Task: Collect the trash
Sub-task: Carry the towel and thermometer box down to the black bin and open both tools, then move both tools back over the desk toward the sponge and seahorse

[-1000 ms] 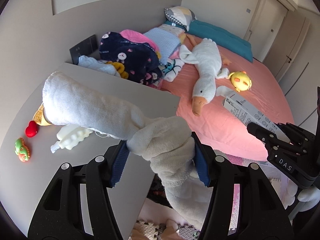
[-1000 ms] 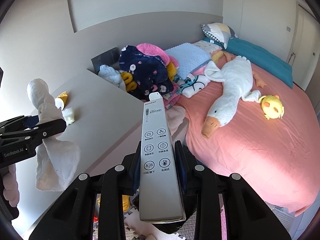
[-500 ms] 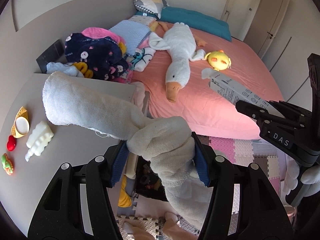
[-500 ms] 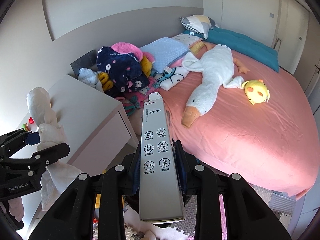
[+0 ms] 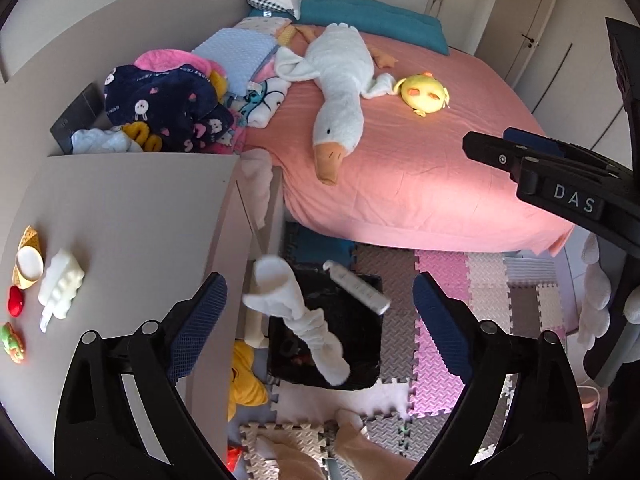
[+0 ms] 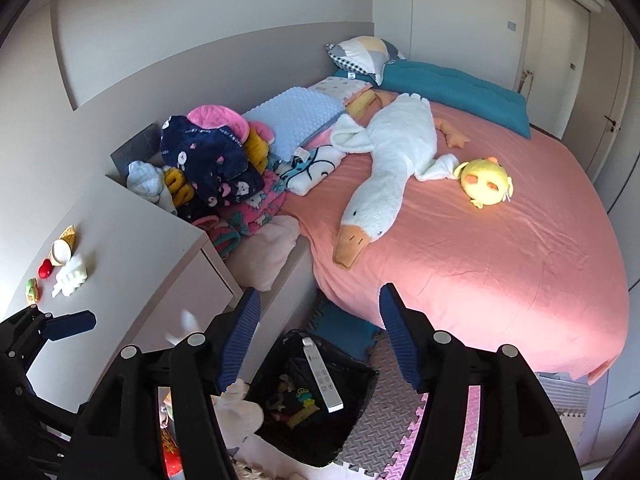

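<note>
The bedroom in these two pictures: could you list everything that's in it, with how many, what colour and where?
bin: one, black, on the floor at the foot of the cabinet
cloth: one, white, knotted, over the bin
box: one, long, grey-white, at the bin's top
cabinet: one, grey-white, beside the bed
small toys: four or so, white, yellow, red, green, on the cabinet
bed: one, pink sheet
goose plush: one, white, on the bed
chick plush: one, yellow, next to the goose
clothes pile: navy, pink, yellow, at the bed's head
floor mats: pink, grey, white
left fingers: two, black with blue pads, opening, nothing between
right fingers: two, same colours, opening, nothing between
</note>
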`<state>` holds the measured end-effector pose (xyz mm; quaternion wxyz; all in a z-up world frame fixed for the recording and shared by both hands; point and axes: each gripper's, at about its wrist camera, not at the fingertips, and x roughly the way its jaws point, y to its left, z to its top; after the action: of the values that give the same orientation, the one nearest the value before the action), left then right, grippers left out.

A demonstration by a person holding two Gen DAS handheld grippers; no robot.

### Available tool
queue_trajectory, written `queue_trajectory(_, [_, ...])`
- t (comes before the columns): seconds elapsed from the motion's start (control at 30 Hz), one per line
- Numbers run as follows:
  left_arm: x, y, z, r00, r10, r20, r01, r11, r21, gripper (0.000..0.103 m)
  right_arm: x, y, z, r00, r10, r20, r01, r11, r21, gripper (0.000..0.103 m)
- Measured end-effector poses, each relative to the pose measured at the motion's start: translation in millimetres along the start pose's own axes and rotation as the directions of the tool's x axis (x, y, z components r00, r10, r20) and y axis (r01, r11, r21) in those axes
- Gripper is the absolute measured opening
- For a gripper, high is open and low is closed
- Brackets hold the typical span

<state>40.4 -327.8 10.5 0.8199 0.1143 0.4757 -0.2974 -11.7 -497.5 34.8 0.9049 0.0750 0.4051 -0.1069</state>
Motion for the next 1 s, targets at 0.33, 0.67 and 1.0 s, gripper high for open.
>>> queue_trajectory(0.33, [-3.1, 9.9, -5.0, 1.000, 0.024, -0.005, -0.024, 1.000, -0.011, 0.091, 1.2, 4.3, 0.0, 1.000, 0.021, -0.007, -0.021, 1.000, 0.000, 0.063])
queue_trajectory(0.67, [-8.1, 42.8, -21.5, 0.998, 0.055, -0.014, -0.056, 0.995, -0.085, 0.091, 10.0, 36.9, -3.1, 0.998, 0.058, -0.029, -0.060, 0.997, -0.042, 0.063])
queue_trajectory(1.0, [-18.9, 88.7, -46.2, 0.995, 0.100, -0.027, -0.104, 0.979, -0.176, 0.091, 22.6, 90.1, -5.2, 0.992, 0.109, -0.061, -0.115, 0.988, -0.104, 0.063])
